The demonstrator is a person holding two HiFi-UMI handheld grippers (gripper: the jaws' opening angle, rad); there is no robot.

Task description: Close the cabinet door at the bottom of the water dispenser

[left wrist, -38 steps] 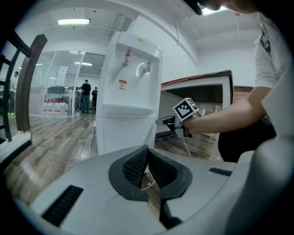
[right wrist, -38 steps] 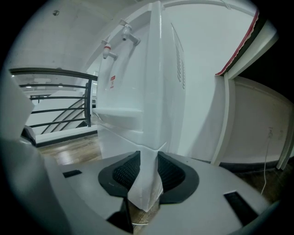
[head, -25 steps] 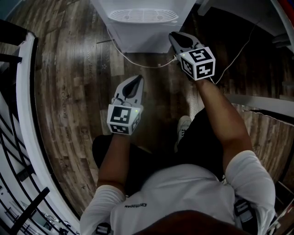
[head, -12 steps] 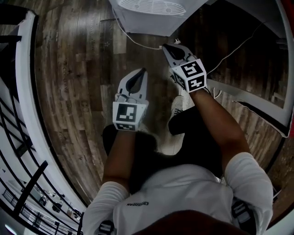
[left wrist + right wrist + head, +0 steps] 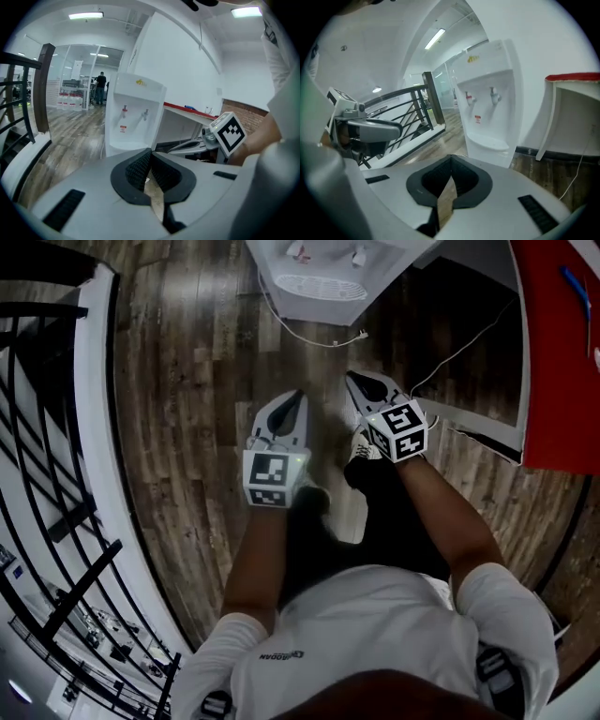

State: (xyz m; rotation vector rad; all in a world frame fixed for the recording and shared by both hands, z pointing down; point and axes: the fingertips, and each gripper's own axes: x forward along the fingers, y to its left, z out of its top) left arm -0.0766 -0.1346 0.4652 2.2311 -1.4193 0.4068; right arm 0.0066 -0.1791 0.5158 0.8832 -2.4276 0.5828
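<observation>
- The tall white plastic water dispenser (image 5: 323, 268) stands on the dark wood-plank floor (image 5: 187, 381) at the top of the head view, well apart from both grippers.
- Its two taps and slotted drip tray face the person. In the right gripper view it (image 5: 487, 108) stands against a white wall.
- The cabinet door at its base cannot be made out: the head view looks down on the top, and each gripper's own body covers the lower front.
- The left gripper (image 5: 298, 395) is held out over the floor and points toward the dispenser. Its black-padded jaws are clenched tip to tip, with nothing between them (image 5: 149, 151).
- The right gripper (image 5: 349, 376) is just beside it, slightly nearer the dispenser. Its jaws are also pressed together and empty (image 5: 451, 158).
- A thin white cable (image 5: 309, 334) trails across the floor in front of the dispenser.
- A red-topped white worktop (image 5: 553, 352) stands to the dispenser's right.
- A black metal railing (image 5: 56, 427) runs along the left.
</observation>
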